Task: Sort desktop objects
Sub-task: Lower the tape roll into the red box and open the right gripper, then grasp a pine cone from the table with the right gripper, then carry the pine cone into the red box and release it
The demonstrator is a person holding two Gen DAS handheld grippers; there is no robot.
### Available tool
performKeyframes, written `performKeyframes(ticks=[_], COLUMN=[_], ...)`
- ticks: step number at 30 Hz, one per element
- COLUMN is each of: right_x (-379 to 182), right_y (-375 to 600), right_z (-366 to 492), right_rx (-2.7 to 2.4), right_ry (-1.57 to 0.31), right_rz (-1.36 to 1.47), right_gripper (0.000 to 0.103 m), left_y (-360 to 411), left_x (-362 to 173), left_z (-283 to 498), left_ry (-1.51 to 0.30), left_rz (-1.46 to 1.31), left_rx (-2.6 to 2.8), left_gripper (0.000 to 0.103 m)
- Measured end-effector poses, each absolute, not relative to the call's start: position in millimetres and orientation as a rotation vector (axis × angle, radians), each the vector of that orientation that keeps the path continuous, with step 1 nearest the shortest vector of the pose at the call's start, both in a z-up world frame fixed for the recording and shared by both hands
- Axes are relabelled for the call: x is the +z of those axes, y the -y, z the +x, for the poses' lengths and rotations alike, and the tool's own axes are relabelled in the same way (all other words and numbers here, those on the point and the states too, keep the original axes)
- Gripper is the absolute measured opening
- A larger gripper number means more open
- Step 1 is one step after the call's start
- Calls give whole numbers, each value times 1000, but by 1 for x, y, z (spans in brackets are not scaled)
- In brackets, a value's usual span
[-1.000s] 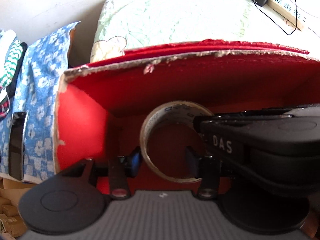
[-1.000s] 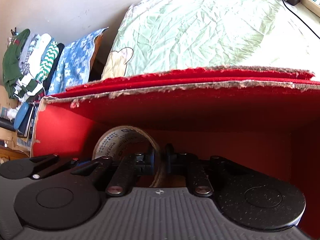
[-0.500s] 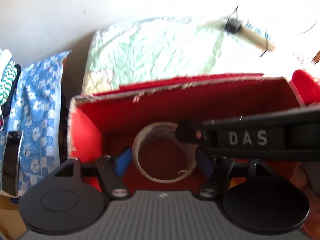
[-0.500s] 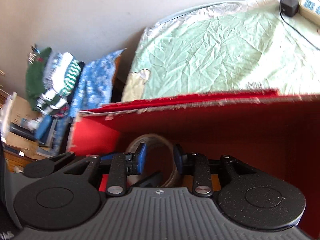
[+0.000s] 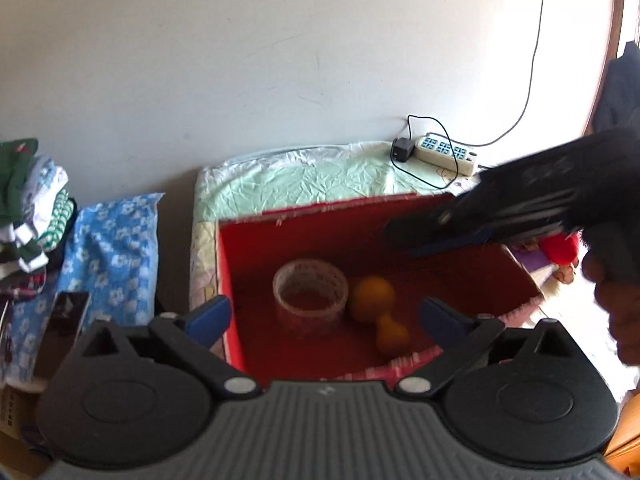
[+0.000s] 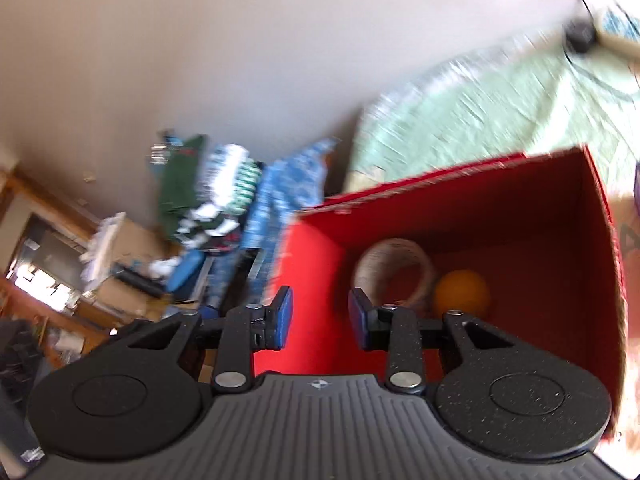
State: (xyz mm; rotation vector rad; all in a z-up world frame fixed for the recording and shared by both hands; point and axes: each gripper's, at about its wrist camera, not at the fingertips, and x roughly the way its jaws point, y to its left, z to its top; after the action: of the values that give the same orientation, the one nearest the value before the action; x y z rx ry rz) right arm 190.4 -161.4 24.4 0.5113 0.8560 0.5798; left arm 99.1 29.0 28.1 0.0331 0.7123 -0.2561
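A roll of clear tape (image 5: 310, 294) lies inside the red box (image 5: 472, 276), next to an orange gourd-shaped toy (image 5: 378, 312). My left gripper (image 5: 326, 316) is wide open and empty, held above the box's near edge. My right gripper (image 6: 320, 322) is open and empty above the box's left wall (image 6: 308, 280); its body crosses the upper right of the left wrist view (image 5: 520, 208). The tape (image 6: 394, 274) and the orange toy (image 6: 462, 290) also show in the blurred right wrist view.
The box sits on a pale green cloth (image 5: 304, 184). A power strip with a plugged adapter (image 5: 444, 154) lies at the back by the wall. A blue floral cloth (image 5: 108, 248), a phone (image 5: 68, 314) and folded clothes (image 5: 28, 208) are to the left. A red object (image 5: 560, 248) lies right of the box.
My right gripper opened and let go of the tape roll, which now lies in the box. Both grippers have pulled back and up, out of the box.
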Motion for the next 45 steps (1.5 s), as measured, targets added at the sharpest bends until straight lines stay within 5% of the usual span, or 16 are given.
performKeyframes(ticks=[5, 14, 19, 22, 25, 28, 37, 45], right_x=[23, -48, -69, -77, -81, -83, -69, 33], right_y=[153, 125, 110, 99, 87, 80, 102, 131], right_z=[137, 123, 126, 129, 130, 128, 132, 123], right_rx=[706, 712, 721, 720, 735, 764, 739, 690], right_ry=[-806, -988, -1047, -1071, -1074, -1079, -1081, -759], right_rz=[308, 140, 119, 82, 38, 15, 145, 151], right_gripper=[48, 44, 44, 44, 45, 46, 48, 48], left_y=[-25, 1, 2, -4, -3, 3, 6, 7], left_x=[-21, -87, -102, -113, -119, -121, -81, 15], left_z=[58, 43, 46, 49, 48, 48, 45, 77], left_ry=[-829, -967, -983, -1012, -1029, -1030, -952, -704], left_rz=[14, 3, -56, -116, -127, -74, -11, 51], left_rx=[-224, -143, -133, -146, -154, -155, -242, -325], left_gripper=[101, 92, 70, 65, 46, 45, 45, 46])
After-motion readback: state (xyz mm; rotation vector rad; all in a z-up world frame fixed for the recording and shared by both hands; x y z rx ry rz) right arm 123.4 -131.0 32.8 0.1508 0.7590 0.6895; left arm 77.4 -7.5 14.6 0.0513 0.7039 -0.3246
